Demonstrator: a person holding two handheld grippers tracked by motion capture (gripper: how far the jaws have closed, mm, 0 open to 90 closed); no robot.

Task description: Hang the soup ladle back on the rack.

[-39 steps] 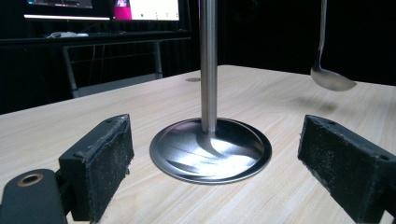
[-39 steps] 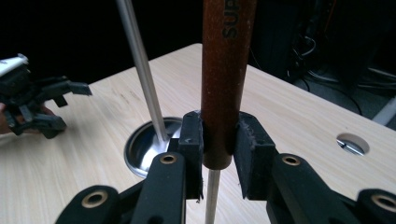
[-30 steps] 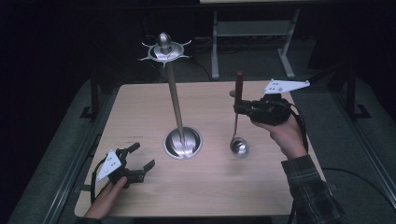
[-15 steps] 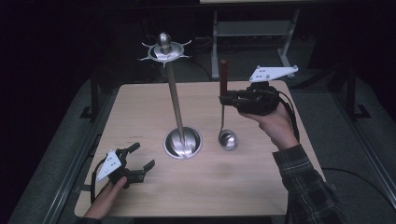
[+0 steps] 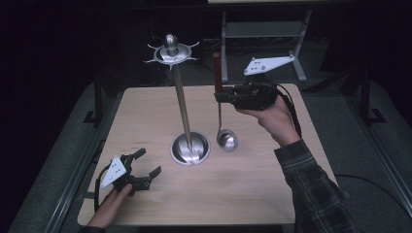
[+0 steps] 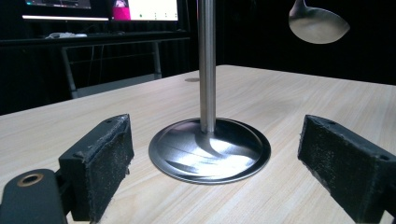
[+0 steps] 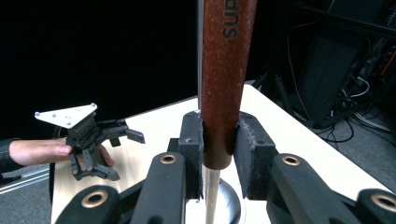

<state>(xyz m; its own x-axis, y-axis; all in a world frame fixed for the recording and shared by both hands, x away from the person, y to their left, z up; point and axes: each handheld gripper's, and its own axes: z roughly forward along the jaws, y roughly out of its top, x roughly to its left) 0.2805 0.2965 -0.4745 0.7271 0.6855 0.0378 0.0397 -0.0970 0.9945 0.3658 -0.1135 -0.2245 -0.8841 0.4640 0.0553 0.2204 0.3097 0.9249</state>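
Observation:
A metal stand rises from a round base [image 5: 190, 148] [image 6: 210, 149] at the table's middle, and its pole [image 5: 182, 104] ends in a crown of hooks [image 5: 170, 52]. A ladle hangs upright just right of the pole, bowl [image 5: 227, 140] [image 6: 318, 22] above the table. My right gripper [image 5: 221, 97] [image 7: 219, 140] is shut on its reddish-brown handle [image 5: 217, 73] [image 7: 226, 70], below the crown's height. At the front left corner, my left gripper [image 5: 148, 161] [image 6: 219, 163] rests open on the table [image 5: 243, 194], facing the base, nothing between its pads [image 6: 105, 158].
A metal frame [image 5: 262, 34] stands behind the table's far edge. Lit screens [image 6: 144, 9] sit on a desk beyond the table. Cables and dark equipment [image 7: 327, 93] lie off the table's right side. Bare wood stretches along the front and right of the base.
My right gripper has carried the ladle left toward the stand's pole and a little higher. The left gripper has stayed put, still open.

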